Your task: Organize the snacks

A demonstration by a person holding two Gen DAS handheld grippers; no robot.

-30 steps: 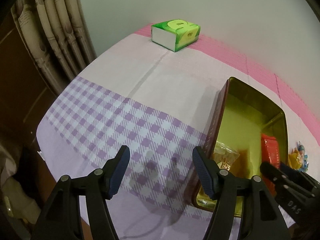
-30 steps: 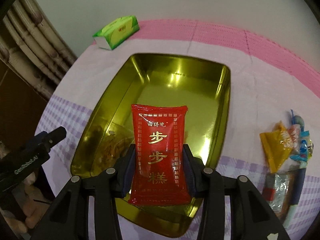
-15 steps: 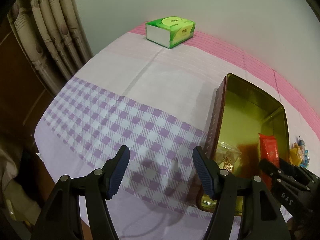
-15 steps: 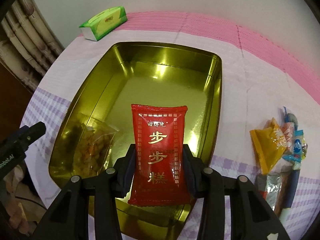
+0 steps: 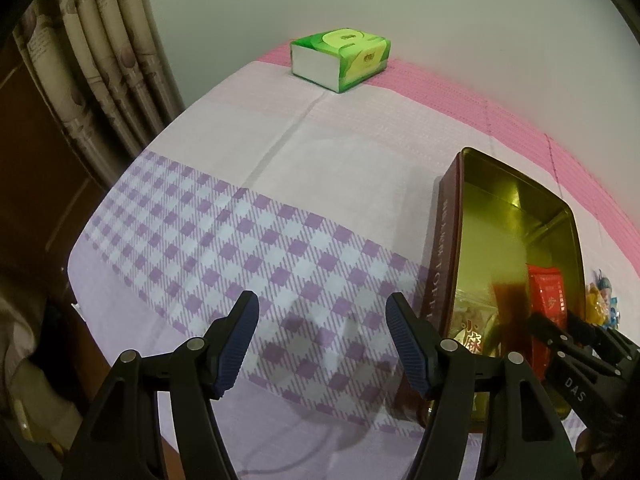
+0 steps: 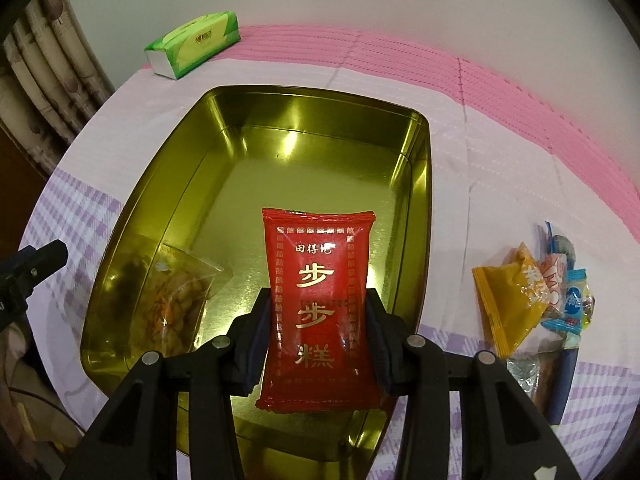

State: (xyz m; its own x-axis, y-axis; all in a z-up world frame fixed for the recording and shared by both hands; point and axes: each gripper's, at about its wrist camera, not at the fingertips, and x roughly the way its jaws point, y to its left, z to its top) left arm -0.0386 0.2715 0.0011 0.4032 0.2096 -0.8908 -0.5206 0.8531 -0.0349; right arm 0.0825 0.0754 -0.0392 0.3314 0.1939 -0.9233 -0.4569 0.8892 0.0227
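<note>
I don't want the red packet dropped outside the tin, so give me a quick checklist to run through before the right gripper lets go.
1. Right gripper grips the red packet on both sides: ok.
2. Packet is over the inside of the gold tin, not over its rim: ok.
3. Tin floor beyond the packet is bare: ok. The clear snack bag lies off in the tin's near-left corner.
4. Left gripper is open, holds nothing and sits over the checked cloth, outside the tin: ok.
5. Packet is low enough for a gentle drop: cannot tell.
6. Snack pile waits right of the tin: ok.
</note>
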